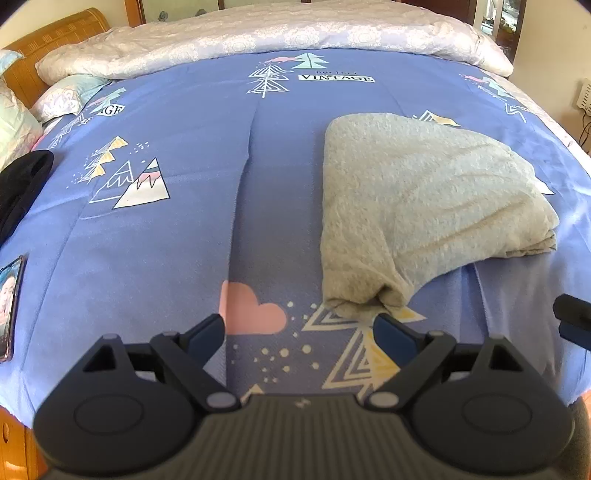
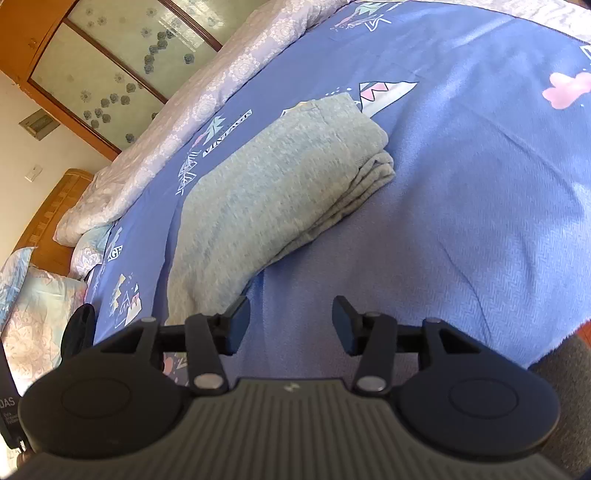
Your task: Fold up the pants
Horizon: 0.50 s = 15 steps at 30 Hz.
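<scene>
The grey pants (image 1: 417, 199) lie folded into a thick bundle on the blue patterned bedspread (image 1: 177, 236). In the left wrist view my left gripper (image 1: 299, 328) is open and empty, just in front of the bundle's near corner, its right finger close to the cloth. A tip of the other gripper (image 1: 572, 321) shows at the right edge. In the right wrist view the pants (image 2: 273, 188) lie ahead and to the left, stacked layers showing on their right side. My right gripper (image 2: 291, 325) is open and empty over bare bedspread (image 2: 461, 206), its left finger near the bundle's near end.
A rolled pale floral quilt (image 1: 266, 37) lies along the far side of the bed. Pillows (image 1: 22, 122) and a wooden headboard (image 1: 55, 33) are at the left. A black garment (image 1: 22, 188) and a phone (image 1: 9, 306) lie at the left edge. A wardrobe (image 2: 96, 66) stands behind.
</scene>
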{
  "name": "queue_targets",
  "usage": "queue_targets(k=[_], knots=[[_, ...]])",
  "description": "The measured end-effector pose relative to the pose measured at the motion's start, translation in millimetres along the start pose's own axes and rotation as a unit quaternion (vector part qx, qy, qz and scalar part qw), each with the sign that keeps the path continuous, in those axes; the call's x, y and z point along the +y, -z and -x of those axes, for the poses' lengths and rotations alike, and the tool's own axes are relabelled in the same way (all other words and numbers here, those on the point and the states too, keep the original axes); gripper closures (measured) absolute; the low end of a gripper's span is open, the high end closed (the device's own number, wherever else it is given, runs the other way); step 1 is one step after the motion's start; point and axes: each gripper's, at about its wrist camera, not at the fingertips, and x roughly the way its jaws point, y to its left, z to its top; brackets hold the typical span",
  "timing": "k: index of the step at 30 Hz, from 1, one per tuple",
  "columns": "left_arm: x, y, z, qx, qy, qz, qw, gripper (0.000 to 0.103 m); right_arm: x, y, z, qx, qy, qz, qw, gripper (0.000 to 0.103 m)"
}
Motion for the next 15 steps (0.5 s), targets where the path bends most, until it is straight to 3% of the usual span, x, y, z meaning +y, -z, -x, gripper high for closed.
queue_targets(k=[15], knots=[[7,-4,-14,0.015,-0.008,0.014,0.9998,0.011,-17,-1,-2,0.006,0.007,-0.037,0.999,0.046]])
